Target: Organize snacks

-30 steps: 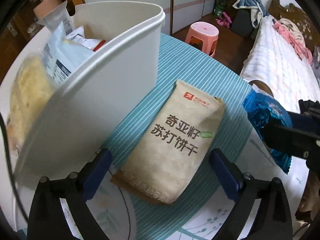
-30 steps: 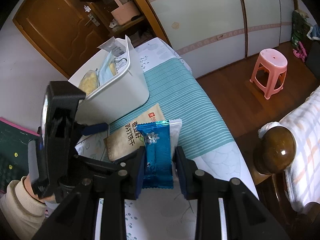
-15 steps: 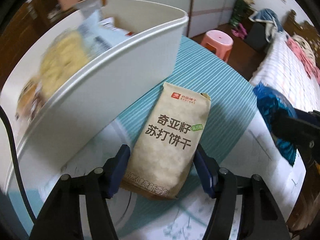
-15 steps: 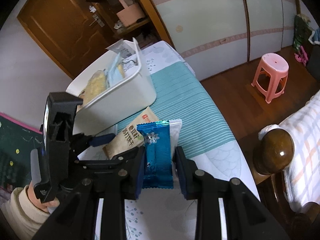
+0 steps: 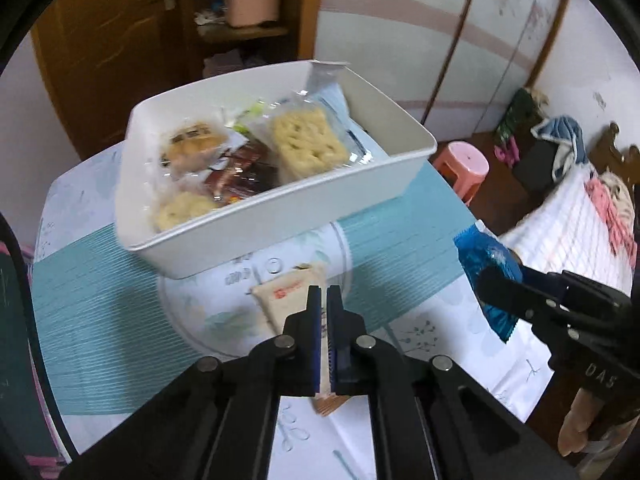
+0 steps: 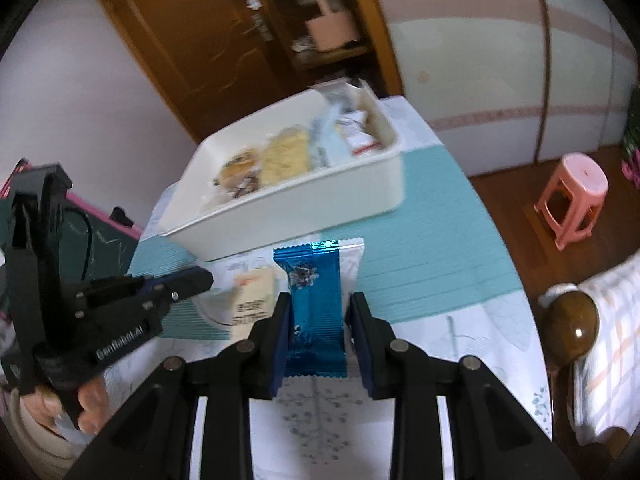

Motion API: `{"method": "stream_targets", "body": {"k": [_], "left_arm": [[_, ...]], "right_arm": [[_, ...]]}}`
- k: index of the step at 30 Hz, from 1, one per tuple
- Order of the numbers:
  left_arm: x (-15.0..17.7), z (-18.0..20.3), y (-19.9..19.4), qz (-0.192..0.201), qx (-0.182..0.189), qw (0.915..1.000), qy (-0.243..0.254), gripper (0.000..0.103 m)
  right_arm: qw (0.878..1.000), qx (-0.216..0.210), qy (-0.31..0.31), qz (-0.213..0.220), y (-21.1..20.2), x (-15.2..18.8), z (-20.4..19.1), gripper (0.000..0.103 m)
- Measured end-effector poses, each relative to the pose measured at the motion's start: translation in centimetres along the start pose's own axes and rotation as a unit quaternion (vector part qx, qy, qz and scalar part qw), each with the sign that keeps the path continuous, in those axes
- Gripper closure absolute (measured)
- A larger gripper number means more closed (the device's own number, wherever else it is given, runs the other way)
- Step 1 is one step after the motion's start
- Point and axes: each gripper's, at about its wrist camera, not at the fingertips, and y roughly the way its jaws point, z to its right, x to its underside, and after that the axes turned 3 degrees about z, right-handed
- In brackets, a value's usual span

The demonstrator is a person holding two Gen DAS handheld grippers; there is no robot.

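snack sorting: two packets held clear of the table, white bin behind.
blue foil packet [image 6: 316, 304] upright, pinched between the pads of the right hand-held gripper [image 6: 319, 316]; tan cracker packet [image 5: 286, 300] clamped edge-on in the nearly closed left hand-held gripper [image 5: 324, 312]. white bin [image 5: 280, 216] at 12 o'clock, stocked with wrapped biscuits [image 5: 306, 142], resting on the teal-striped table [image 5: 100, 292]. pink stool [image 6: 572, 196] at 2 o'clock on the floor.

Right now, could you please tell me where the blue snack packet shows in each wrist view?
Left wrist: the blue snack packet at right, pinched by the right gripper.
Right wrist: centre, between the fingers.
Shared landmark: white bin beyond it.
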Motion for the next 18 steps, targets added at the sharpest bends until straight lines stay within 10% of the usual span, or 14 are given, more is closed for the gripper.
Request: {"method": "stream_targets", "body": {"k": [3,5,7,18], "left_arm": [[0.3,-0.6,0.2,-0.012,0.005,0.9999,-0.010,0.089],[0.7,-1.1,1.0,-0.024,-0.002,0.9994,-0.025,0.039],[1.1,-1.5,1.9,-0.022,-0.011,0.9985,-0.048,0.018],[2.6,-0.5,9.8,-0.098,-0.064,0.9876,-0.104,0.017]], "right_arm": [[1.000,-0.007,-0.016,0.003,-0.2,-0.1,-1.5,0.074],[1.000,-0.008,-0.023,0.002,-0.2,0.0,-2.0,0.074],[1.000,-0.007,-0.029,0.001,-0.2,0.1,-2.4,0.074],[1.000,0.006,-0.017,-0.008,0.4,0.7,-1.0,0.074]]}}
